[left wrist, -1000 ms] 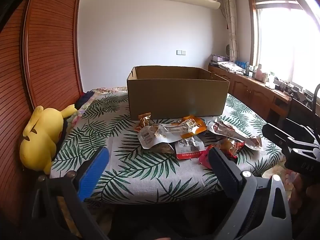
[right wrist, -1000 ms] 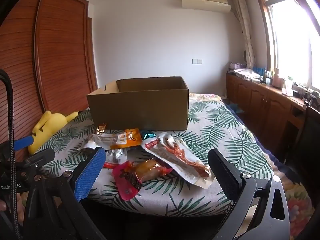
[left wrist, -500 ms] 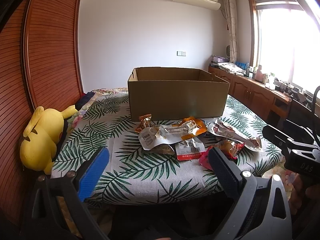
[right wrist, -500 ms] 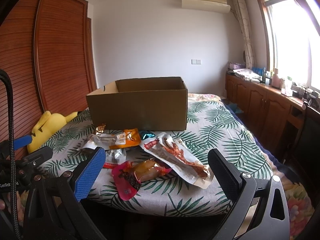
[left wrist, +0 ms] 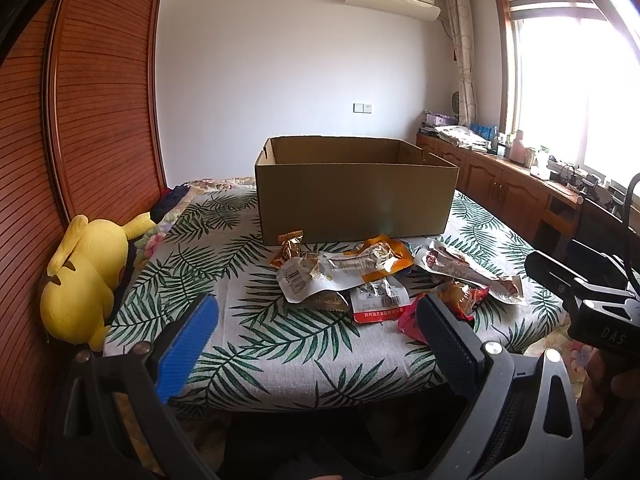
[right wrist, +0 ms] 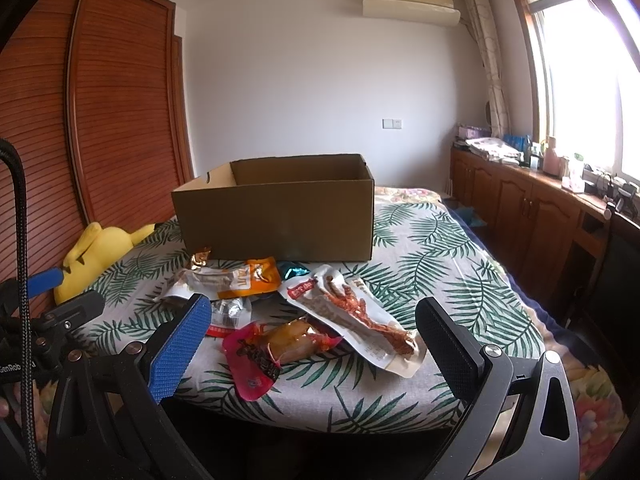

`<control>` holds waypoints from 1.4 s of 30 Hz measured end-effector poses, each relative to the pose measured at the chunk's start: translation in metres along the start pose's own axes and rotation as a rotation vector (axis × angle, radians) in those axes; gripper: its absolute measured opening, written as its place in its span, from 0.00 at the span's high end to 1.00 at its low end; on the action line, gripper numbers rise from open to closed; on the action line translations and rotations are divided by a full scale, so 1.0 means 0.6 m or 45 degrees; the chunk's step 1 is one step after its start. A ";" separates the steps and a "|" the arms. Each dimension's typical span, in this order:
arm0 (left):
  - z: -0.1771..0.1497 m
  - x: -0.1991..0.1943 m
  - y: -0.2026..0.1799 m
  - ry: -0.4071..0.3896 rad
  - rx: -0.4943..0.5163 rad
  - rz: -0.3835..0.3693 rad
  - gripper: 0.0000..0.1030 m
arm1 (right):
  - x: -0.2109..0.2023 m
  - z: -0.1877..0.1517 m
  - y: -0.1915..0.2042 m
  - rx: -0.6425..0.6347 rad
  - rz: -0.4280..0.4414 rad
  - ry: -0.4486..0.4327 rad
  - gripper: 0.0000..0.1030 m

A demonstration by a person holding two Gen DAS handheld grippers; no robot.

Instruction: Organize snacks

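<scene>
An open cardboard box (left wrist: 354,196) (right wrist: 276,216) stands on the leaf-print bed cover (left wrist: 256,332) (right wrist: 440,276). Several snack packets lie heaped in front of it: an orange-and-white pouch (left wrist: 344,266) (right wrist: 236,278), a long chicken-feet packet (right wrist: 352,314) (left wrist: 468,272), a pink-red packet (right wrist: 272,350) and a small gold wrapper (left wrist: 289,245). My left gripper (left wrist: 316,320) hovers open at the bed's near edge, short of the heap. My right gripper (right wrist: 314,320) is open too, held just before the pink-red packet. Neither holds anything.
A yellow plush toy (left wrist: 86,270) (right wrist: 98,250) lies at the bed's left edge against the wooden wardrobe (left wrist: 92,120). Low wooden cabinets (right wrist: 532,216) with clutter run under the window on the right. The other gripper's body (left wrist: 580,300) shows at the right of the left wrist view.
Both views have risen and edged slightly closer to the bed. The snacks and box have not moved, and both grippers stay open.
</scene>
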State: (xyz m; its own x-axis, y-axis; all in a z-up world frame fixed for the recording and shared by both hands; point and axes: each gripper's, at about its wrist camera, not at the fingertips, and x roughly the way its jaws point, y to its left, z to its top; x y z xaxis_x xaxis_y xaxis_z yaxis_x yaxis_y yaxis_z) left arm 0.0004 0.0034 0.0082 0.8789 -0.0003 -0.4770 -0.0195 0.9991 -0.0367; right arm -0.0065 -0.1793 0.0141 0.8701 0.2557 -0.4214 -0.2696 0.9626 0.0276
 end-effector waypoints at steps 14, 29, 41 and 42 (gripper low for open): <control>0.002 0.000 -0.001 -0.003 0.002 0.001 0.03 | 0.000 0.000 -0.001 0.002 0.002 -0.004 0.00; 0.005 -0.004 -0.003 -0.009 0.006 0.000 0.03 | -0.005 0.000 -0.001 0.000 0.003 -0.004 0.00; -0.012 0.015 -0.009 0.037 0.000 -0.020 0.03 | 0.012 -0.010 -0.010 -0.001 -0.005 0.033 0.00; -0.014 0.020 -0.010 0.045 0.002 -0.024 0.03 | 0.014 -0.012 -0.013 0.000 -0.007 0.037 0.00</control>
State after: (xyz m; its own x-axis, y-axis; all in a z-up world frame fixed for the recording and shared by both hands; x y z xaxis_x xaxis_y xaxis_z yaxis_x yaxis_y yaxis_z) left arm 0.0070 -0.0032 -0.0046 0.8618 -0.0205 -0.5069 -0.0024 0.9990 -0.0445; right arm 0.0001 -0.1851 0.0038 0.8590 0.2480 -0.4479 -0.2652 0.9639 0.0252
